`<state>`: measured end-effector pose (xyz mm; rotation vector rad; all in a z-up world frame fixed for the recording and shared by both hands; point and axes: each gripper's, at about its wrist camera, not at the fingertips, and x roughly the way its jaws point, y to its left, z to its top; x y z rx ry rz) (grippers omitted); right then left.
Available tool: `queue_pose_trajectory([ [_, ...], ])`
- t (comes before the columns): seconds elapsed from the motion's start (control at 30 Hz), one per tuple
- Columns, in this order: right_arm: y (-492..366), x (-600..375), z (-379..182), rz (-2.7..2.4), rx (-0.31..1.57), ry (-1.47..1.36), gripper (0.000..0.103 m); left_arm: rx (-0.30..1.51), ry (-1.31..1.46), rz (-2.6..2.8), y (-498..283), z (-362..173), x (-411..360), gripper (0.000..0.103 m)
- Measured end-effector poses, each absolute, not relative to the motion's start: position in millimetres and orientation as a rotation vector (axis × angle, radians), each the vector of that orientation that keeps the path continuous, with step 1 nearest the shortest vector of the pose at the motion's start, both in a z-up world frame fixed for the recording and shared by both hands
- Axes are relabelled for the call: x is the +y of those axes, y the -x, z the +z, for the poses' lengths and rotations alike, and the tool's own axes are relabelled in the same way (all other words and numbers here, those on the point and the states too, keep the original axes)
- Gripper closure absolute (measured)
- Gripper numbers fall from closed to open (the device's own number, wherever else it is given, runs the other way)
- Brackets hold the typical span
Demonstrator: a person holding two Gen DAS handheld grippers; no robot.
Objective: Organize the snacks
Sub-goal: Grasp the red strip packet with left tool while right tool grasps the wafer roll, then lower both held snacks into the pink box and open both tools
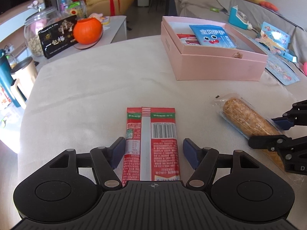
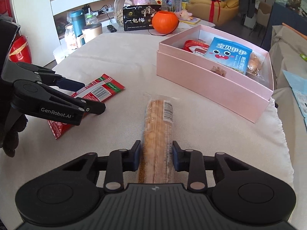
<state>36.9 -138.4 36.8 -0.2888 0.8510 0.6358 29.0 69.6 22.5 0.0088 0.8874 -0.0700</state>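
A red snack packet [image 1: 151,143] lies flat on the cream cloth between the fingers of my left gripper [image 1: 152,149], which is open, with a gap on the right side. It also shows in the right wrist view [image 2: 96,94]. A long bread roll in clear wrap [image 2: 158,134] lies between the fingers of my right gripper [image 2: 156,157], whose pads touch both its sides. The roll also shows in the left wrist view [image 1: 247,120]. An open pink box [image 1: 220,65] at the back right holds a blue seaweed packet [image 2: 228,55], a red packet and other snacks.
An orange pumpkin bucket [image 2: 165,22], a black snack bag [image 2: 141,18] and a glass jar [image 2: 132,2] stand on a side table beyond the cloth. Blue printed items [image 1: 278,44] lie to the right of the box. A cream mug [image 1: 23,76] stands at the left.
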Motion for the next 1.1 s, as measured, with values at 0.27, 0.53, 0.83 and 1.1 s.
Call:
queue_pose_trajectory([
  [0.27,-34,-187,77,0.617,0.801,0.139,0.076,0.869,-0.012,-0.098,-7,25,74,0.047],
  [0.53,-36,-224,110,0.542,0.697,0.096,0.077,0.724,0.086,-0.149,-13,72,73,0.052],
  [0.83,-44,-235,118,0.502,0.679,0.065,0.076,0.465,0.210,-0.351,-113,166,31,0.042],
  [1.1,-50,-247,132,0.445,0.667,0.048,0.077,0.542,0.325,-0.277,-158,117,41,0.048],
])
